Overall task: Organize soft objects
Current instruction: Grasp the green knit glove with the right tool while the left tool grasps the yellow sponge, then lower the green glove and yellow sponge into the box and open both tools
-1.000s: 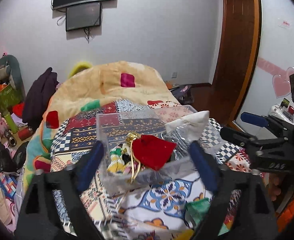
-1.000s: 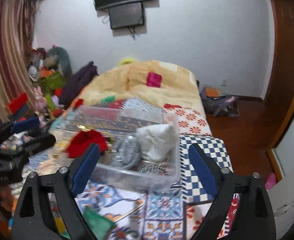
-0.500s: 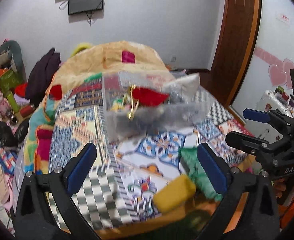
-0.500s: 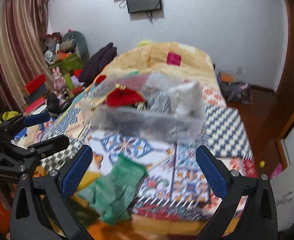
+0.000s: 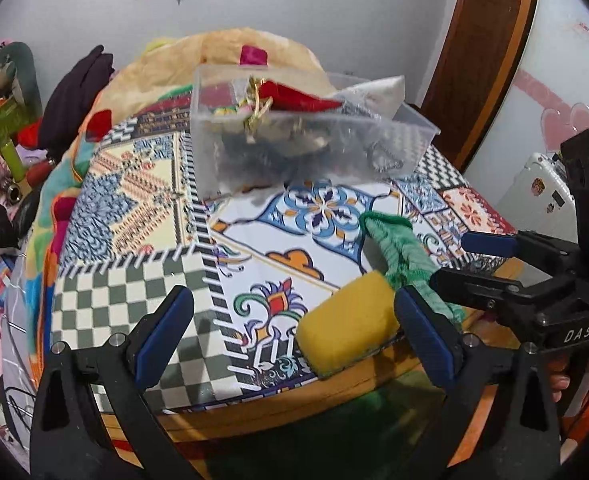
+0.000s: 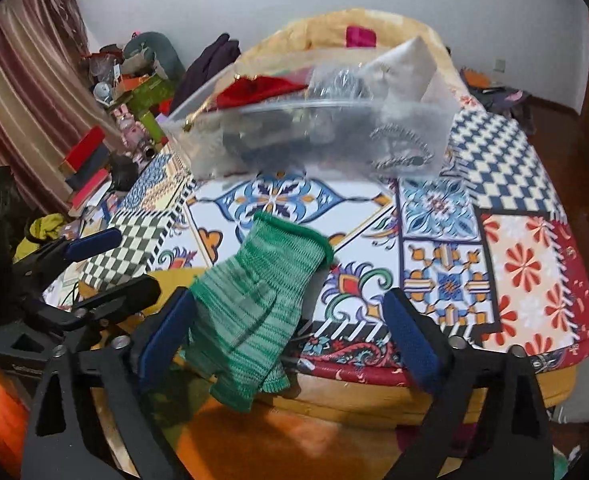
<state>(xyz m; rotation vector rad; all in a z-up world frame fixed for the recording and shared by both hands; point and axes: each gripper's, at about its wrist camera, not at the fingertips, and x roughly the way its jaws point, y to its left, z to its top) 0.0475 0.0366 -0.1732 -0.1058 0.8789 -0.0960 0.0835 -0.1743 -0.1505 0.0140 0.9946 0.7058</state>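
Both grippers pulled back, fingers apart; green glove [image 6: 254, 304] beside yellow sponge [image 5: 346, 332].

My left gripper [image 5: 294, 332] gapes empty above the bed edge; yellow sponge [image 5: 346, 330] between its fingers, green glove [image 5: 406, 256] beside, clear box [image 5: 294, 140] beyond.

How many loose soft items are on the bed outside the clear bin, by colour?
Green: 1, the knit glove hanging over the front edge.
Yellow: 1, the sponge beside it.
Total: 2.
Items inside the clear bin not counted.
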